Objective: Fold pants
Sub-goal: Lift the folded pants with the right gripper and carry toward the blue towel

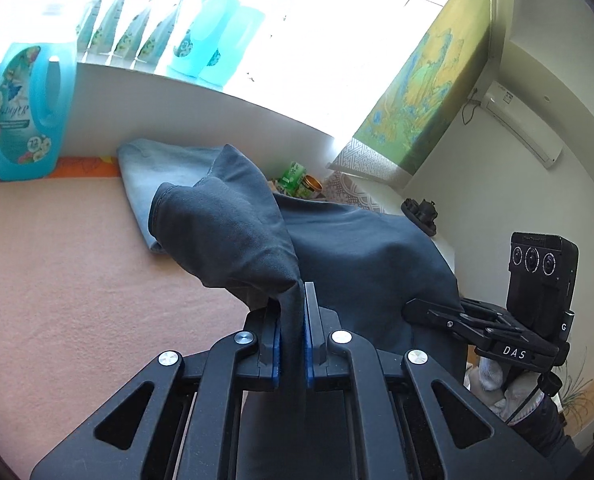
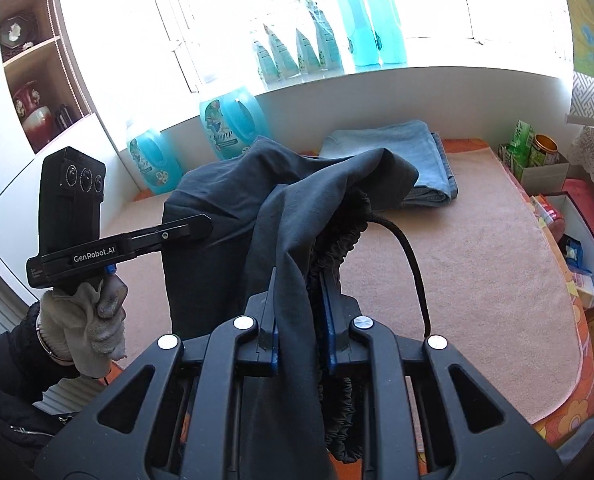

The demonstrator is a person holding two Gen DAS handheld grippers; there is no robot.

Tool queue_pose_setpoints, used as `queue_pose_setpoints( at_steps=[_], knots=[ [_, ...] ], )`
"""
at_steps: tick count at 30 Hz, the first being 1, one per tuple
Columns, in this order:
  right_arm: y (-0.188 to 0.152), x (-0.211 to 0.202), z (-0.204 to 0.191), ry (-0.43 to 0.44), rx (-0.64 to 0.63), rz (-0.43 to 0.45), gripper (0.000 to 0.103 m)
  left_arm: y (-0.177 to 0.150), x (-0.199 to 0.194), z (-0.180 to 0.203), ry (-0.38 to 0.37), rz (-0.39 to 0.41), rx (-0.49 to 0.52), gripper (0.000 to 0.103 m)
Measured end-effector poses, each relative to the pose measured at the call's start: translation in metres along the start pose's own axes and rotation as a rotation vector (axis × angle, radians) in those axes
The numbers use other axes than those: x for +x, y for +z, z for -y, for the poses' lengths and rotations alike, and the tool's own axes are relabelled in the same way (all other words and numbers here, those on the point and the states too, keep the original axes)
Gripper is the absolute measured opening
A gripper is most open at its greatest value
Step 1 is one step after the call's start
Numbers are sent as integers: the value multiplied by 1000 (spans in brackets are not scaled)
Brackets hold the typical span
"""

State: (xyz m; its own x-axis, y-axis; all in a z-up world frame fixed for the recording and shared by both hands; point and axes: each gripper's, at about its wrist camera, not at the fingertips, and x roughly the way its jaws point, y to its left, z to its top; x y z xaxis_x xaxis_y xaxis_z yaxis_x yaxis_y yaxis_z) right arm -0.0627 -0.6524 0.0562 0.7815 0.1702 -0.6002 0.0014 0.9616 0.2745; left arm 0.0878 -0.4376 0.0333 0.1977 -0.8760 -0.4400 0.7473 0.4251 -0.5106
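Our left gripper (image 1: pixel 297 312) is closed on a fold of the dark pants (image 1: pixel 357 256); the cloth is pinched flat between the blue pads (image 1: pixel 308 344) and rises above them in a loose hump. Our right gripper (image 2: pixel 300 300) is clamped on the same pants (image 2: pixel 265 216) at the waistband (image 2: pixel 337 248), where we see the gathered elastic between the fingers. A black drawstring (image 2: pixel 411 256) hangs from the waistband in a loop to the right of this gripper. Between the two grippers the pants are lifted off the pink mat (image 2: pixel 477 264) and drape down in front of us, with the lower part hidden behind the grippers.

In the right wrist view a gloved hand (image 2: pixel 85 324) holds the left gripper's handle, with a black sleeve (image 2: pixel 13 360) behind it. In the left wrist view the right gripper (image 1: pixel 437 312) touches the far side of the cloth.

Behind the pants, folded light blue jeans (image 2: pixel 393 148) lie on the mat, near the wall. Blue detergent bottles (image 2: pixel 227 128) stand at the wall and on the window sill. A white box (image 2: pixel 585 248) with small things stands at the right of the mat.
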Motion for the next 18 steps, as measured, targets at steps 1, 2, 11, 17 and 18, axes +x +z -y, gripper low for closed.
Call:
queue_pose_setpoints(
  at_steps=[1, 2, 11, 17, 18],
  knots=[
    [8, 0, -2, -4, -13, 12, 17, 8, -2, 1, 2, 15, 8, 7],
    [16, 0, -4, -6, -19, 27, 17, 16, -2, 1, 4, 28, 11, 7],
    [99, 24, 4, -56, -92, 108, 17, 94, 7, -16, 37, 142, 9, 6],
    [150, 62, 32, -62, -120, 117, 16, 135, 35, -35, 75, 170, 18, 6],
    [157, 70, 36, -66, -130, 114, 16, 140, 42, -39, 82, 171, 18, 6]
  ],
)
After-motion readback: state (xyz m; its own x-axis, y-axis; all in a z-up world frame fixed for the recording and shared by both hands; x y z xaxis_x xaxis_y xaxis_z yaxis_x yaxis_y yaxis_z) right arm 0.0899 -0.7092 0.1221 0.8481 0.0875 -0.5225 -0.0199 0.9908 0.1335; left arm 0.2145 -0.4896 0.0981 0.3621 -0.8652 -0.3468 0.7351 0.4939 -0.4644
